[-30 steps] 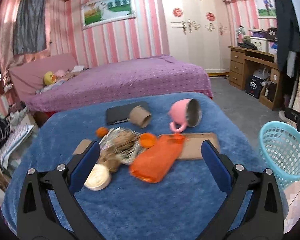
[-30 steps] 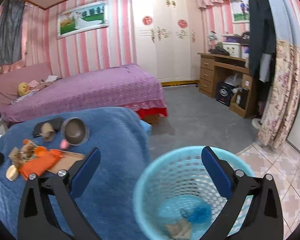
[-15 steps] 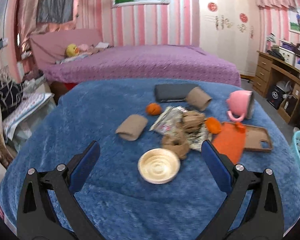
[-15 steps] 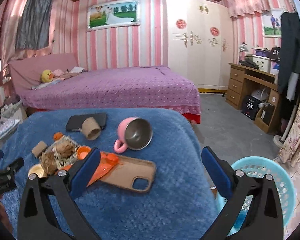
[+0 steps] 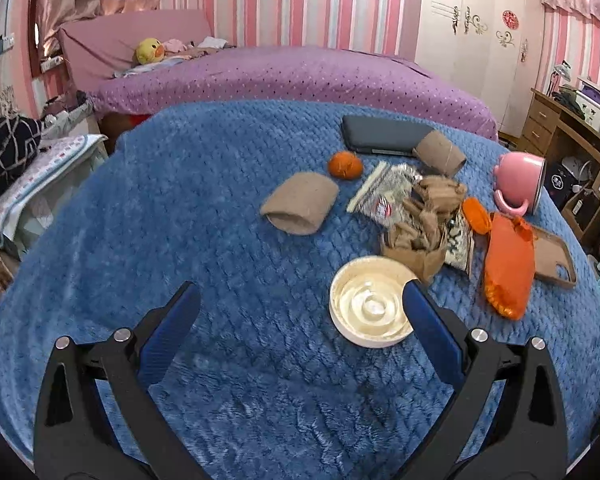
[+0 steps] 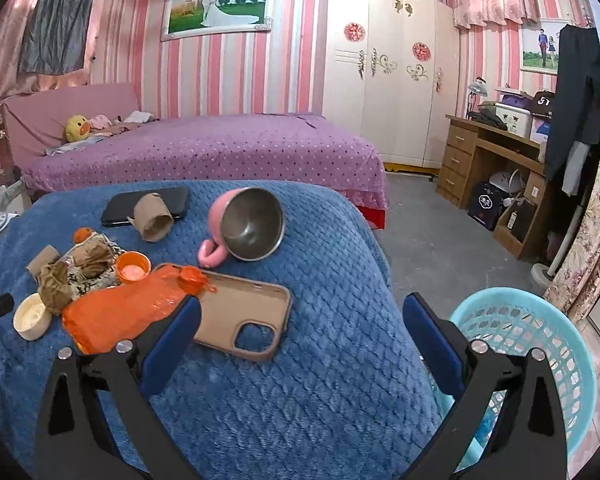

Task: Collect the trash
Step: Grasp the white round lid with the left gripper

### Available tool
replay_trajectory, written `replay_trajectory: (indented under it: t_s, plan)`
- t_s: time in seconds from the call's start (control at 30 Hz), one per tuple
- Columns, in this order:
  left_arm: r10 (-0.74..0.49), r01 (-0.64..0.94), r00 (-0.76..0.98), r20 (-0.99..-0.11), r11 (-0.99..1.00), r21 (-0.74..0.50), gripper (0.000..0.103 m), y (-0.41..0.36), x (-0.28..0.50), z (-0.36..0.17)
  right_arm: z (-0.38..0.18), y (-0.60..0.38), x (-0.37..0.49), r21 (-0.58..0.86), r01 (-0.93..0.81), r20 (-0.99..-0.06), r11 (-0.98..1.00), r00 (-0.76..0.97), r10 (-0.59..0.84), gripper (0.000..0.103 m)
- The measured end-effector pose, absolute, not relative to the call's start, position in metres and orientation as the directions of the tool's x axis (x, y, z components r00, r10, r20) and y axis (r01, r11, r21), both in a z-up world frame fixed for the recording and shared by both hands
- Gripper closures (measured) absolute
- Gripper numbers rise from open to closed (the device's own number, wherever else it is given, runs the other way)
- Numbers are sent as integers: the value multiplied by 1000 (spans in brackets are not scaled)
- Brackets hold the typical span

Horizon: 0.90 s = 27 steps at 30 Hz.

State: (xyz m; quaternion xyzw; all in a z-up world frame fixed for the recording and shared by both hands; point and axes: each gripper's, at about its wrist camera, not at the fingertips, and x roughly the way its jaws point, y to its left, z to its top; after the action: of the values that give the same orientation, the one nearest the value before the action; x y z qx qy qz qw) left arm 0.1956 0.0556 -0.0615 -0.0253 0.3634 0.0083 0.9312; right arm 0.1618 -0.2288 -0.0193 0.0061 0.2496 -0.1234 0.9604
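Litter lies on a blue blanket (image 5: 204, 216): a white round lid (image 5: 370, 307), crumpled brown paper (image 5: 418, 232), a foil wrapper (image 5: 384, 196), a flattened cardboard tube (image 5: 300, 209), a second tube (image 5: 440, 152), an orange peel (image 5: 345, 165) and a squashed orange bottle (image 5: 508, 268). My left gripper (image 5: 300, 300) is open over the blanket, its right finger at the lid's edge. My right gripper (image 6: 300, 316) is open with nothing in it, above the blanket's right side near the orange bottle (image 6: 120, 312). A light-blue basket (image 6: 540, 344) stands at lower right.
A pink mug (image 6: 248, 226) lies on its side, a tan phone case (image 6: 248, 320) and a black phone (image 6: 144, 204) lie flat among the litter. A purple bed (image 6: 220, 152) stands behind, a wooden desk (image 6: 492, 156) and a white wardrobe (image 6: 388, 68) to the right.
My left gripper swung left and came lower over the litter, so the white lid now sits by its right finger. My right gripper turned from above the basket back towards the blanket.
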Motion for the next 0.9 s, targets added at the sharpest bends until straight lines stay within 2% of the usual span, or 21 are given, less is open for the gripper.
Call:
replay_trajectory:
  t_s: [0.1, 0.37, 0.53, 0.7, 0.9]
  plan:
    - [-50, -4, 684, -728, 997, -72, 5, 52, 208, -76, -23, -234, 163, -59, 252, -491, 966, 835, -248, 5]
    - [-90, 55, 674, -734, 996, -71, 5, 38, 208, -79, -29, -243, 166, -16, 273, -518, 962, 821, -242, 4]
    - [-180, 130, 664, -726, 984, -125, 5, 27, 204, -75, -30, -239, 167, -35, 269, -515, 963, 821, -248, 4]
    - [-140, 125, 630, -763, 989, -78, 6, 18, 209, -85, -31, -240, 166, -24, 273, -517, 962, 820, -246, 4]
    - [-147, 115, 629, -764, 989, -95, 31, 22, 213, -85, -32, -232, 166, -44, 254, -516, 966, 822, -239, 4]
